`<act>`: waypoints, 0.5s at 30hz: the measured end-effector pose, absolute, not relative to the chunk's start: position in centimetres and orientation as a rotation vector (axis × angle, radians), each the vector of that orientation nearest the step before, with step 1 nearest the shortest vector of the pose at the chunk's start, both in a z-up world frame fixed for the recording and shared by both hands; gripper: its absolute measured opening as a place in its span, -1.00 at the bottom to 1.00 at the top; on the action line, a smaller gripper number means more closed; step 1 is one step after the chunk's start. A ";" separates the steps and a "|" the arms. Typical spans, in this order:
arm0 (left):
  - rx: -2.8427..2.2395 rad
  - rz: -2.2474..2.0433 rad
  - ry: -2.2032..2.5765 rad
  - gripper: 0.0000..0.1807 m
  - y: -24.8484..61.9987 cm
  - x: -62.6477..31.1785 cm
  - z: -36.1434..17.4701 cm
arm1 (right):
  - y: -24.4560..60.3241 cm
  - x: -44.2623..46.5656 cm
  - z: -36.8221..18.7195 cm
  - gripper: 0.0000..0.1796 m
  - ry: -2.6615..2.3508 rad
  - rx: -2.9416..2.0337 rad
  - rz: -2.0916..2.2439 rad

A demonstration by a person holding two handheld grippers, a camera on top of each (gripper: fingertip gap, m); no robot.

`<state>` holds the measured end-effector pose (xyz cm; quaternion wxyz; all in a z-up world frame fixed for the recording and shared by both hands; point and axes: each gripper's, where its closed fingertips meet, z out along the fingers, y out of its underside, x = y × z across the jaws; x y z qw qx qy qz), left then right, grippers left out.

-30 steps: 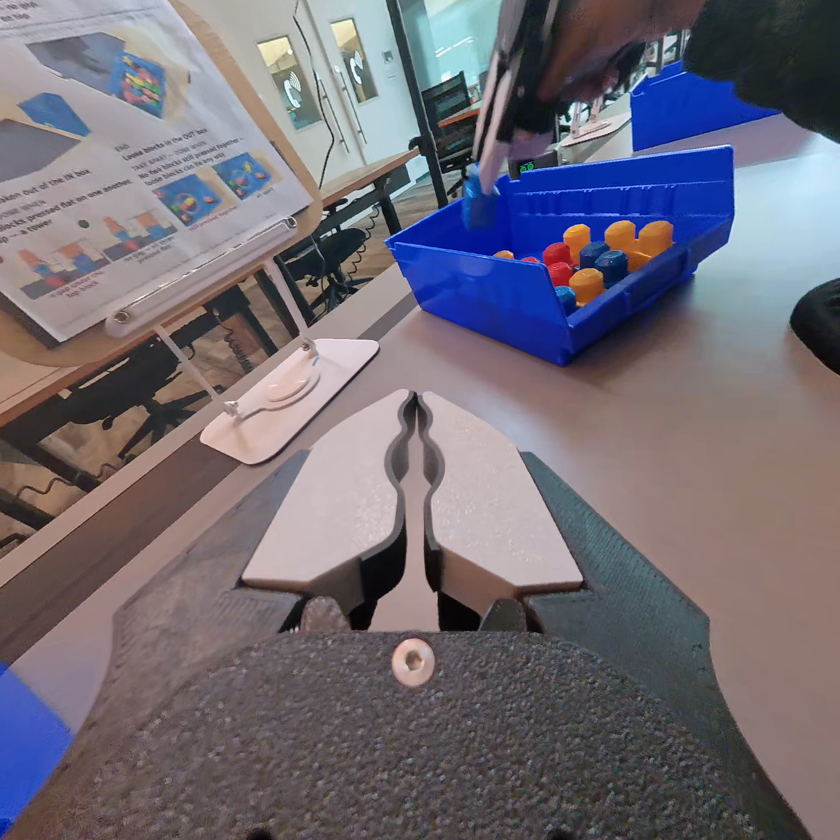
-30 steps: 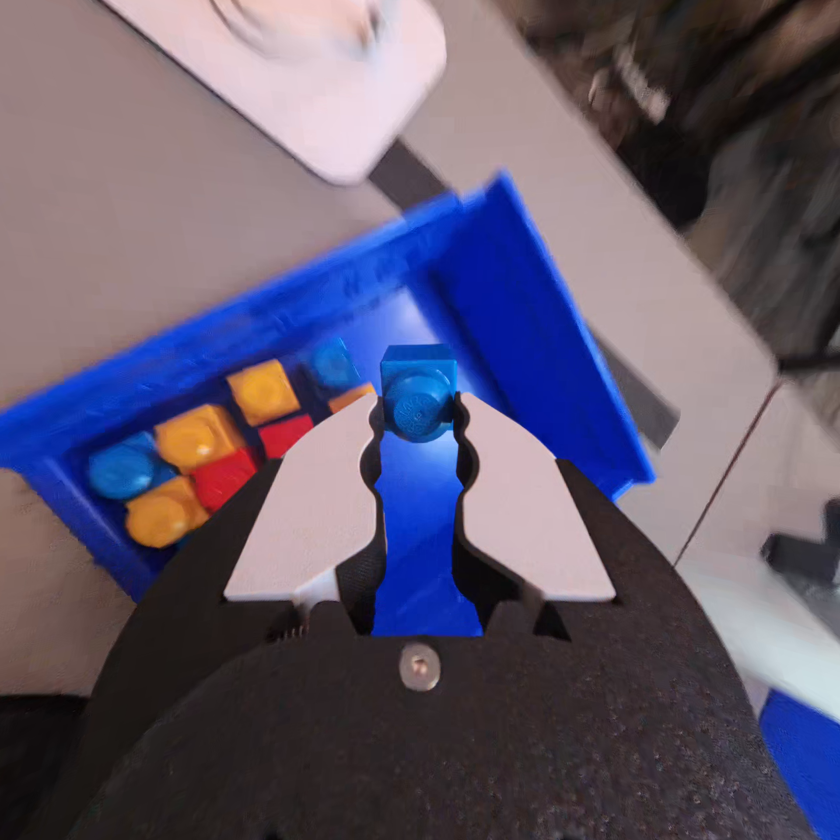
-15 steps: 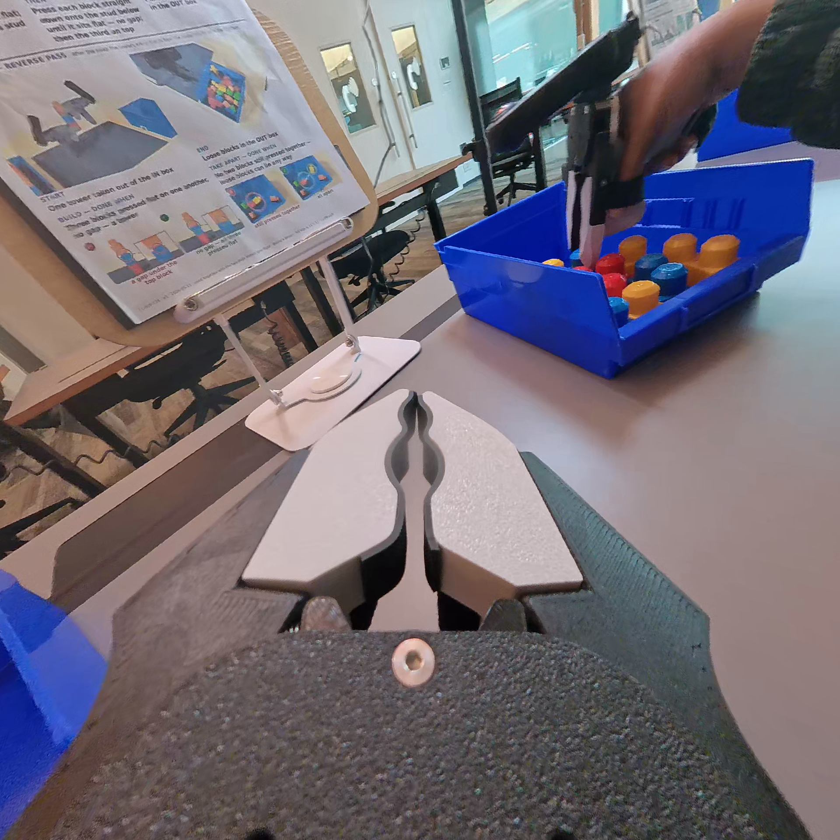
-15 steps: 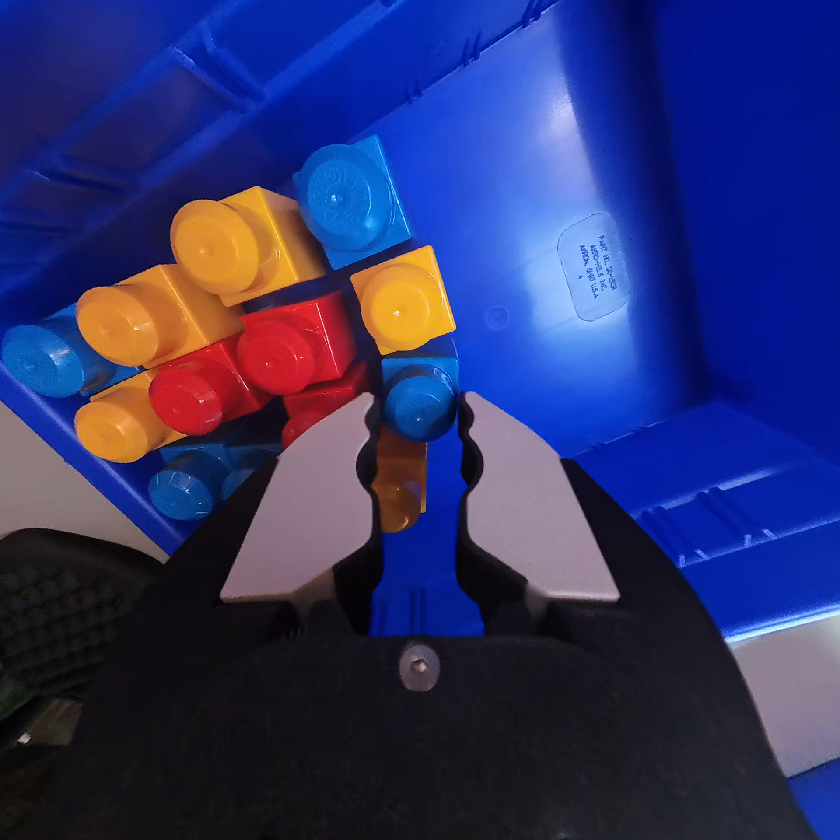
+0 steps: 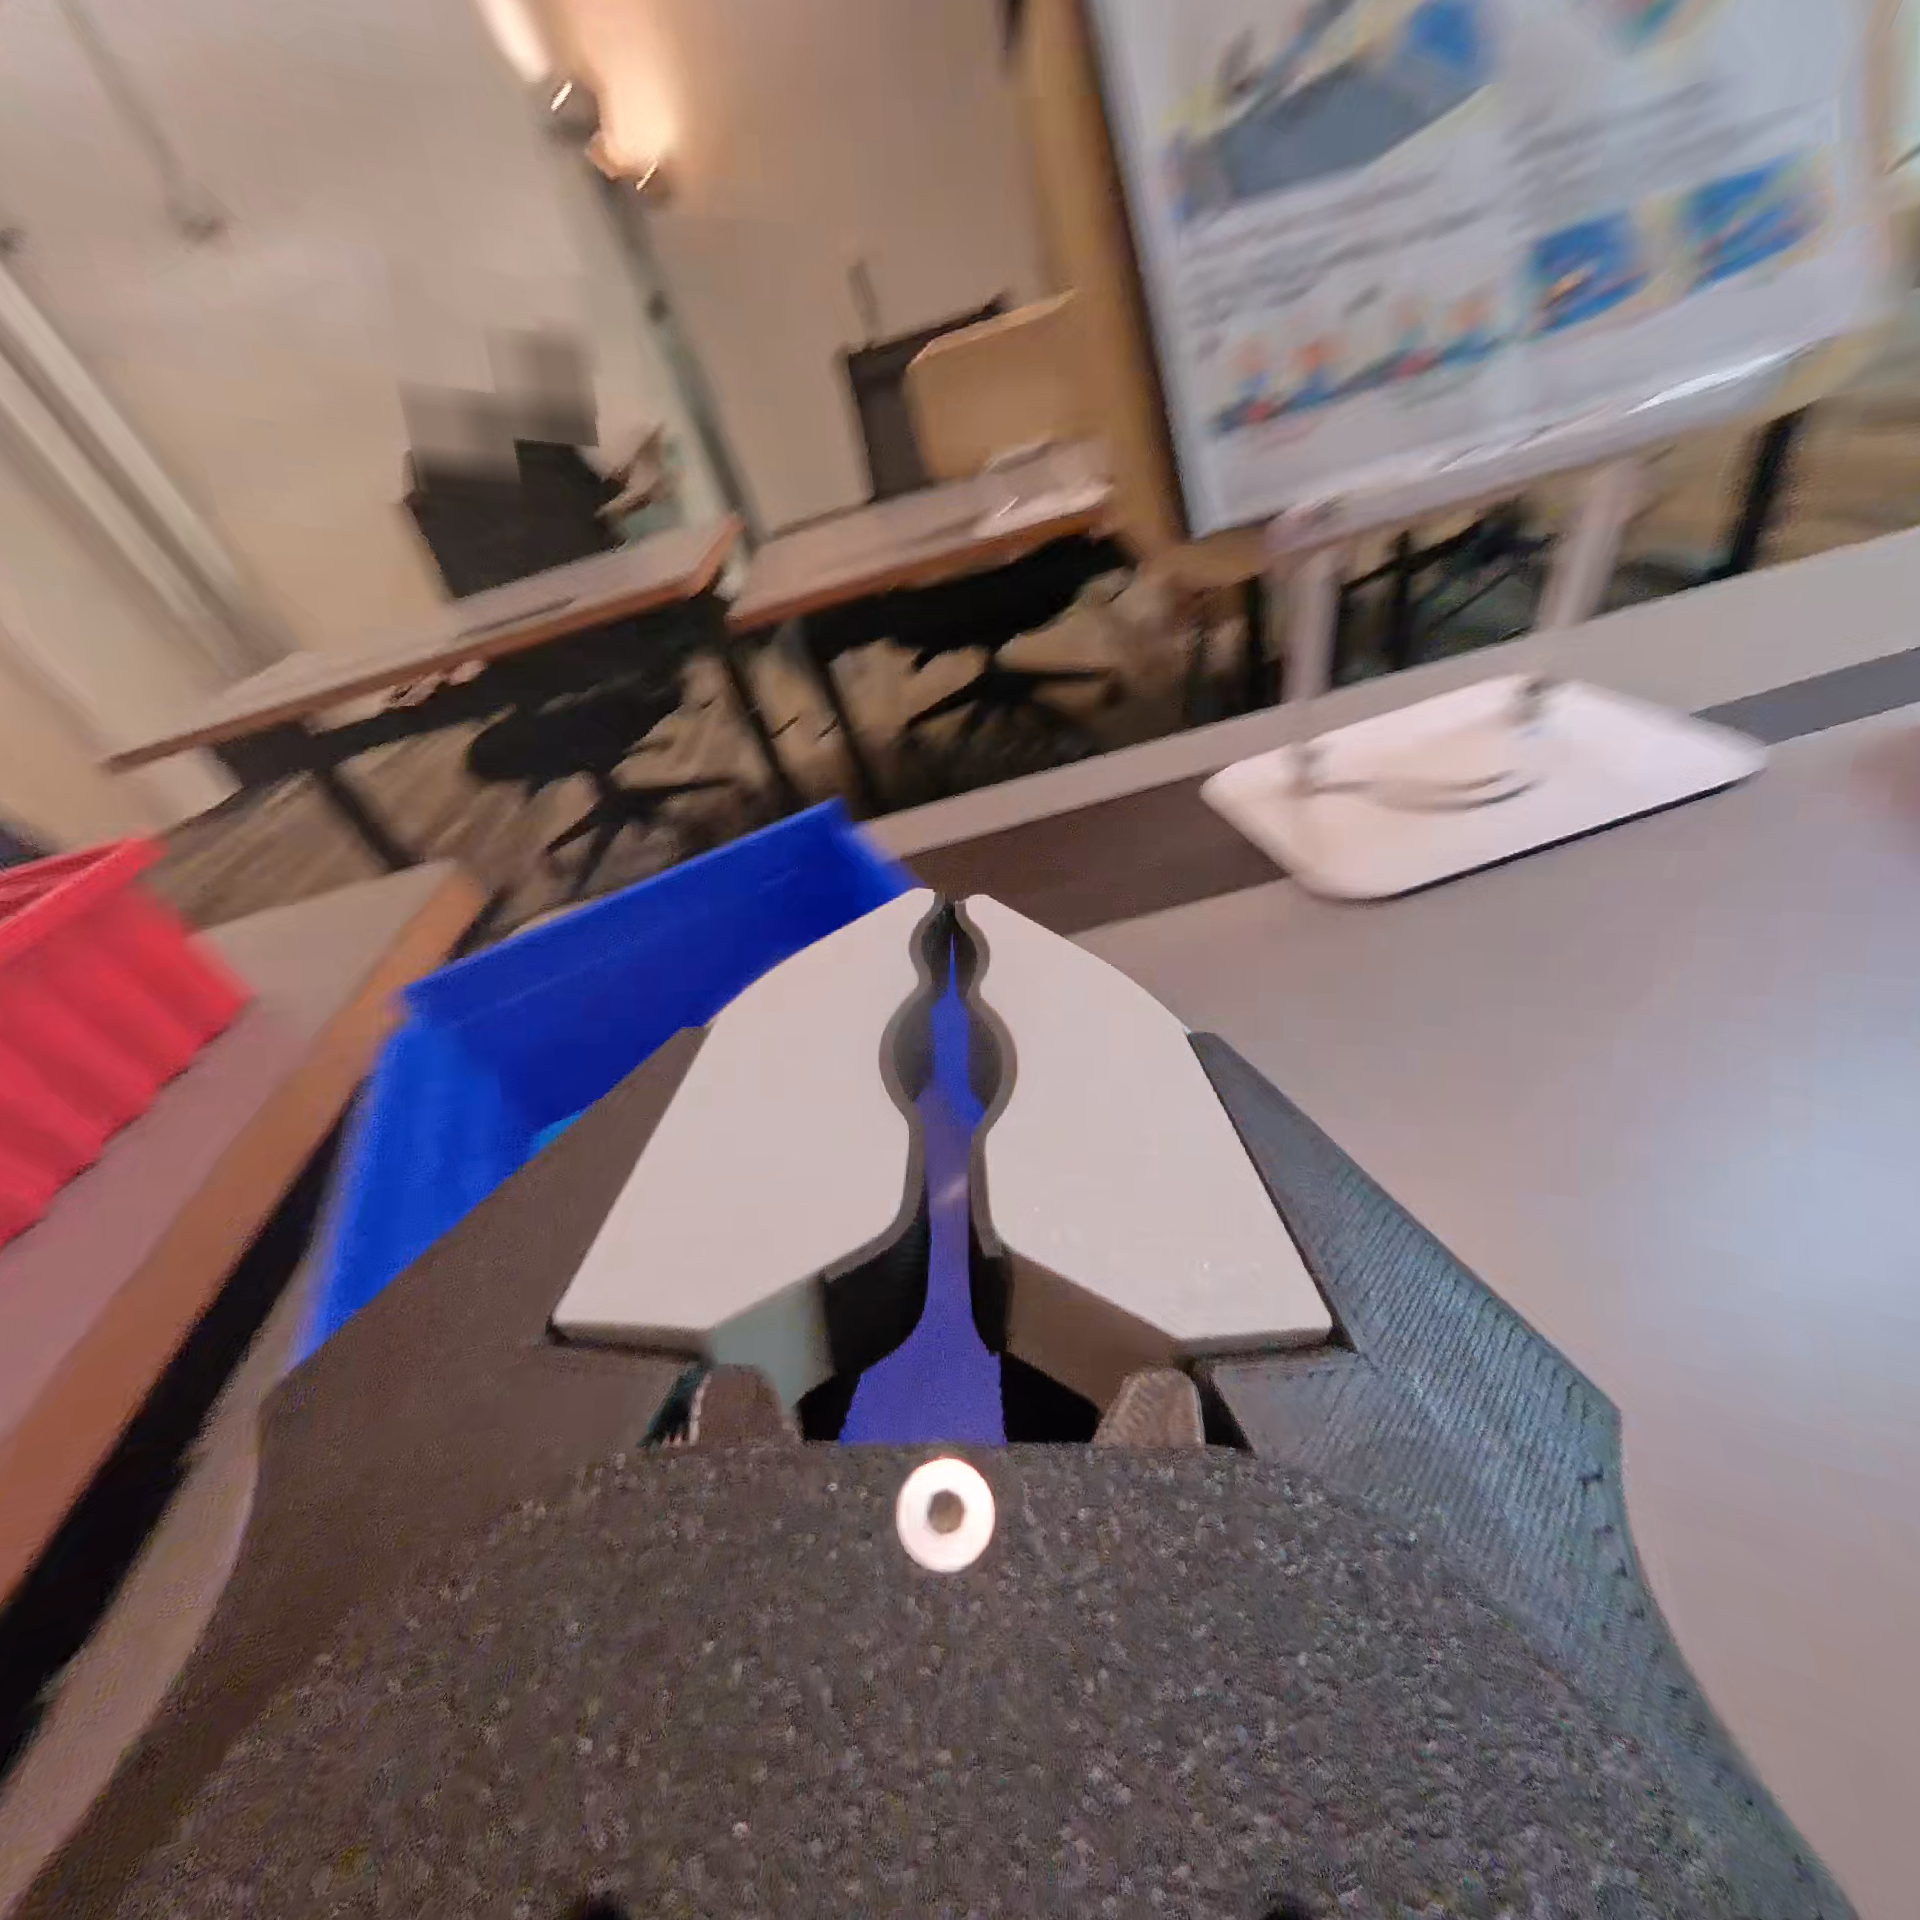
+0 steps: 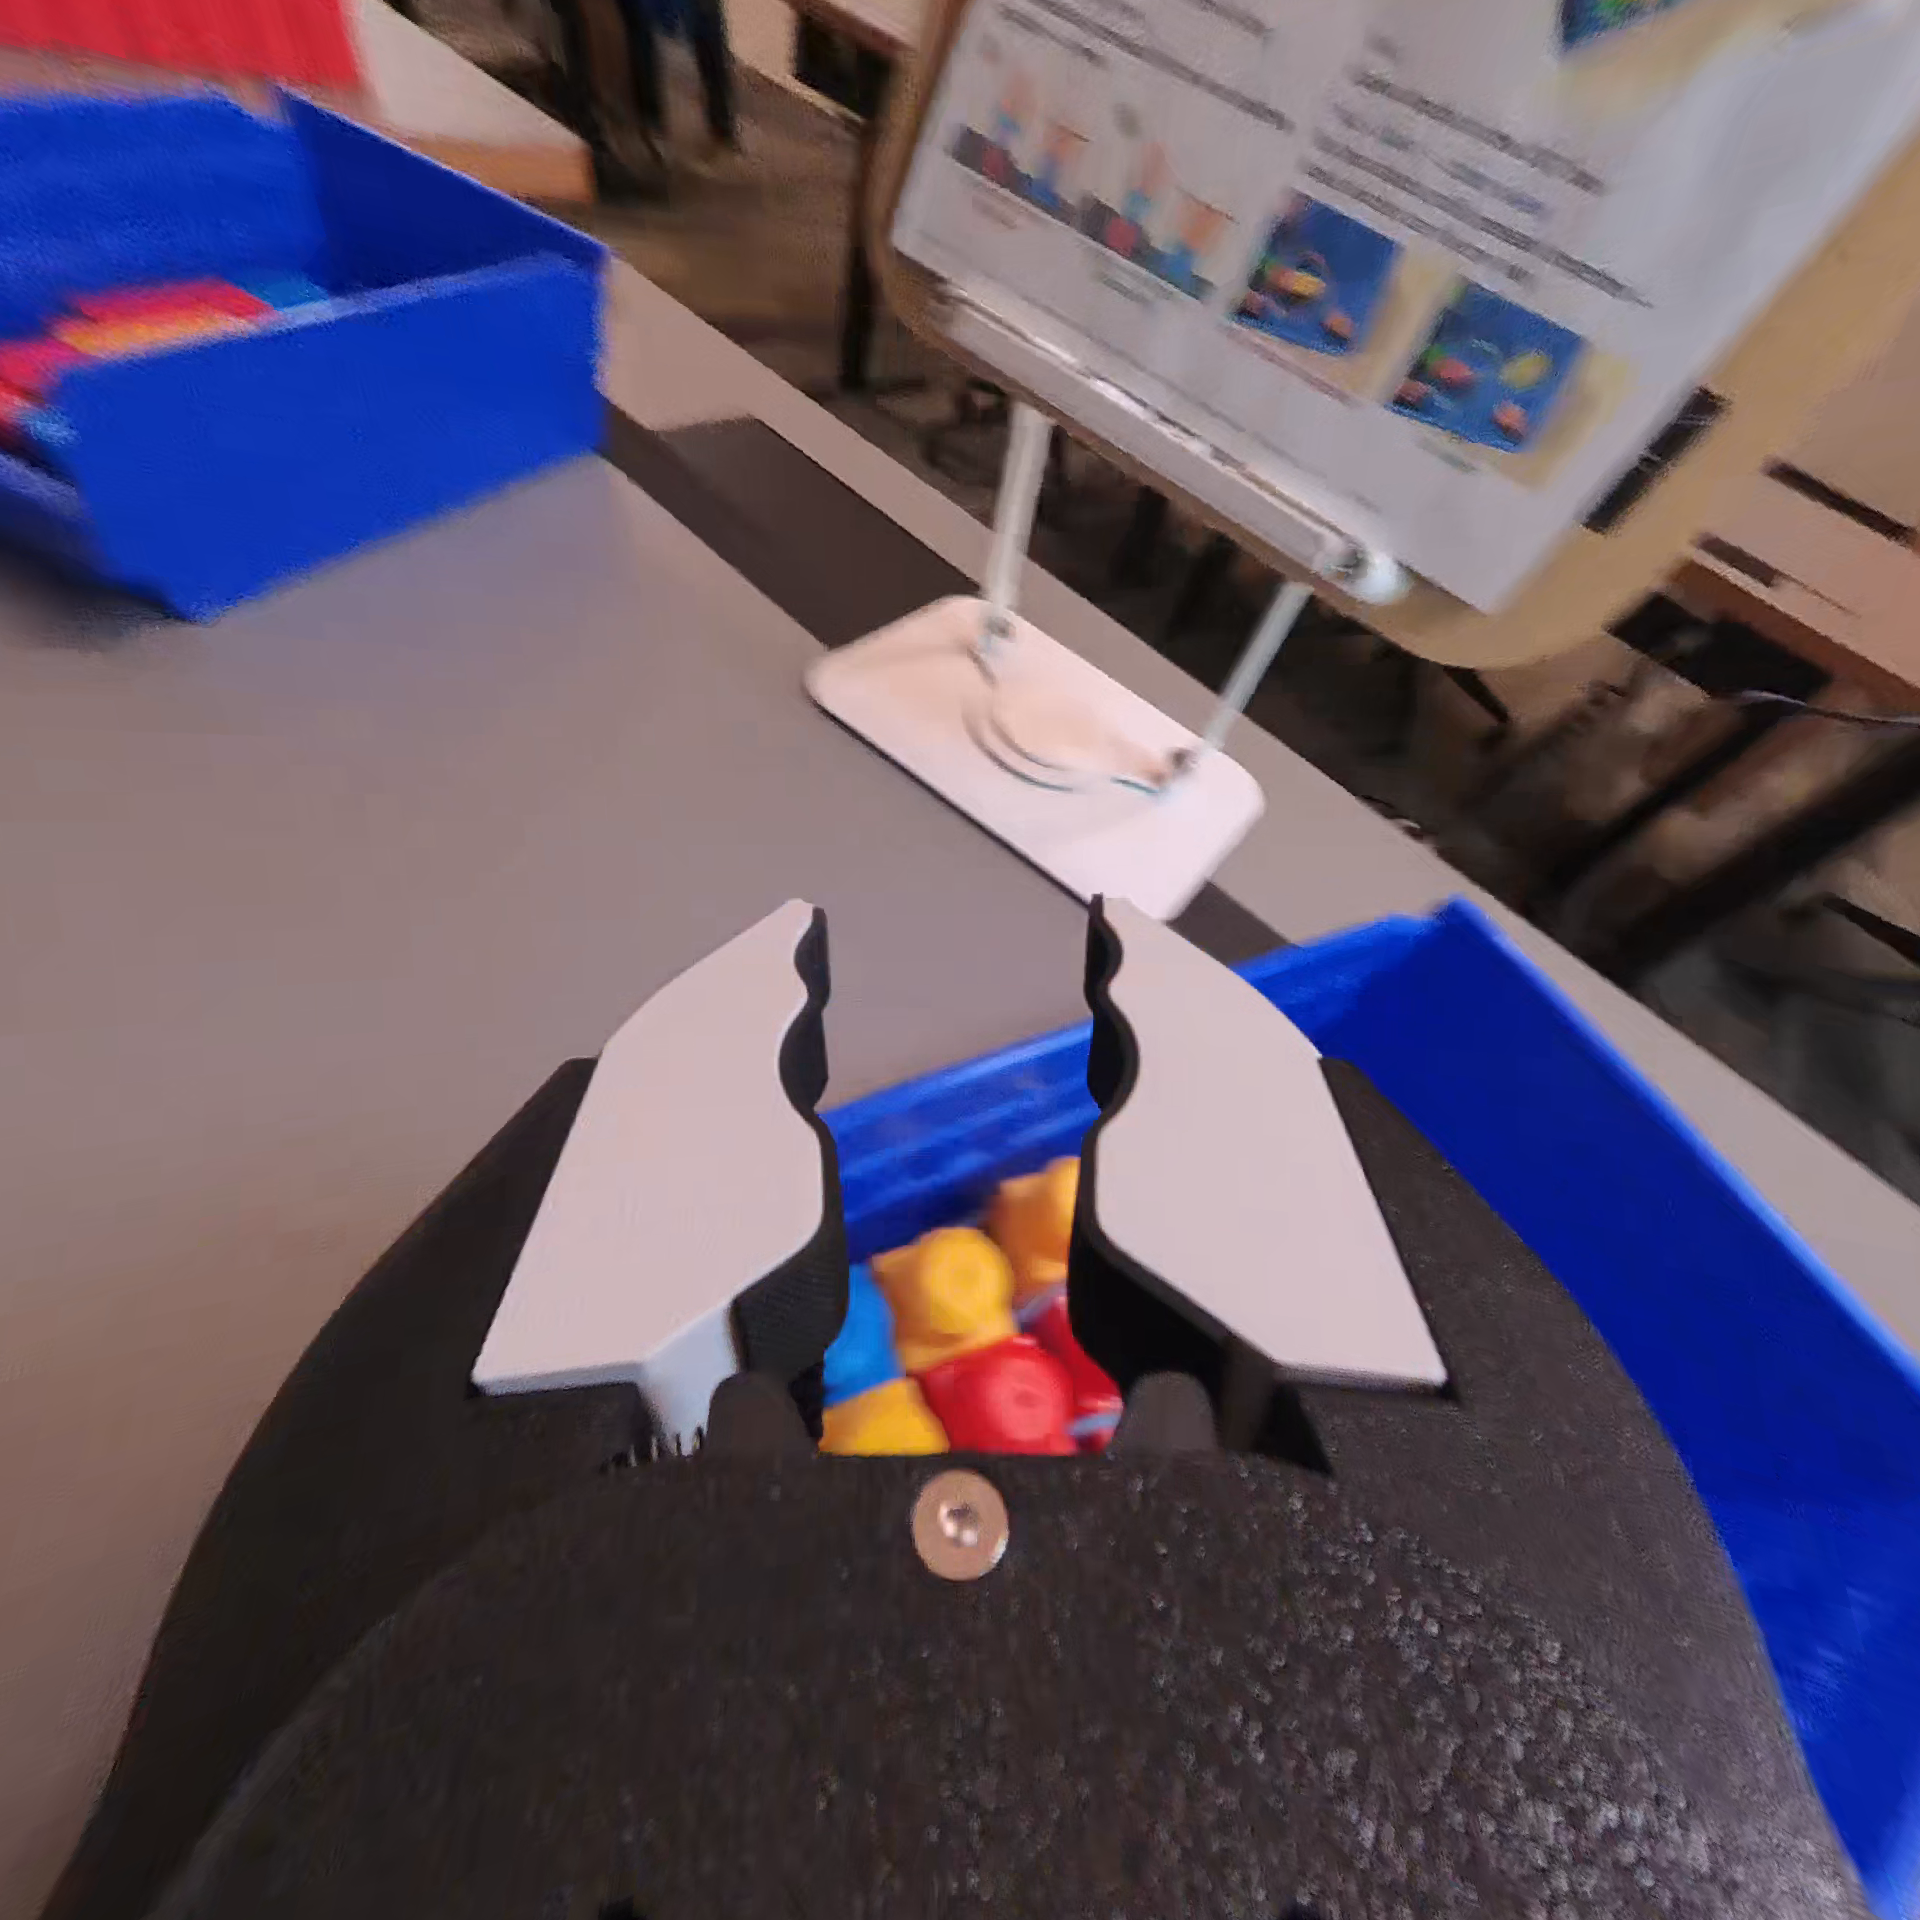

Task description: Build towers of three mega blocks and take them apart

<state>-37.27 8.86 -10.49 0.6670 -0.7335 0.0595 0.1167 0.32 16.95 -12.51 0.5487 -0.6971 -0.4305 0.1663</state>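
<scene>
My right gripper (image 6: 956, 920) is open with nothing between its fingers. It hangs over the near blue bin (image 6: 1558, 1143), tilted up toward the table. Loose mega blocks lie in that bin below the fingers: a yellow one (image 6: 951, 1288), a red one (image 6: 1003, 1392) and a blue one (image 6: 857, 1340). My left gripper (image 5: 951, 912) is shut, fingertips together. It is over the right edge of a second blue bin (image 5: 623, 966), whose blue shows through the slit between the fingers. That bin also shows in the right wrist view (image 6: 312, 416), far left, with blocks inside.
A white stand base (image 6: 1039, 748) sits on the grey table at its far edge and carries an instruction sheet (image 6: 1455, 260); both show in the left wrist view too, the base (image 5: 1486, 790) at right. A red bin (image 5: 83, 997) stands at far left. Desks and chairs lie beyond. The grippers' ends are close to 40 cm from one another.
My right gripper carried a blue block into the bin, opened and let it go among the others, then tilted up. My left gripper swung left over the other blue bin, still shut.
</scene>
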 end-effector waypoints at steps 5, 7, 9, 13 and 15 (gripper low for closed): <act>-2.065 0.453 0.028 -0.86 8.1 -45.7 -17.3 | 11.2 -3.7 -14.1 -0.48 -1.134 -1.590 0.532; -2.236 0.464 0.037 -0.75 7.8 -46.9 -20.5 | 10.4 -4.6 -14.8 -0.48 -1.158 -1.584 0.564; -2.387 0.431 0.064 -0.62 7.5 -47.1 -23.2 | 9.9 -5.1 -15.6 -0.48 -1.180 -1.597 0.599; -2.486 0.397 0.082 -0.64 7.9 -47.2 -24.4 | 9.5 -5.3 -16.9 -0.48 -1.199 -1.632 0.646; -2.540 0.374 0.103 -0.68 8.1 -47.2 -25.0 | 9.4 -5.2 -17.3 -0.49 -1.201 -1.645 0.660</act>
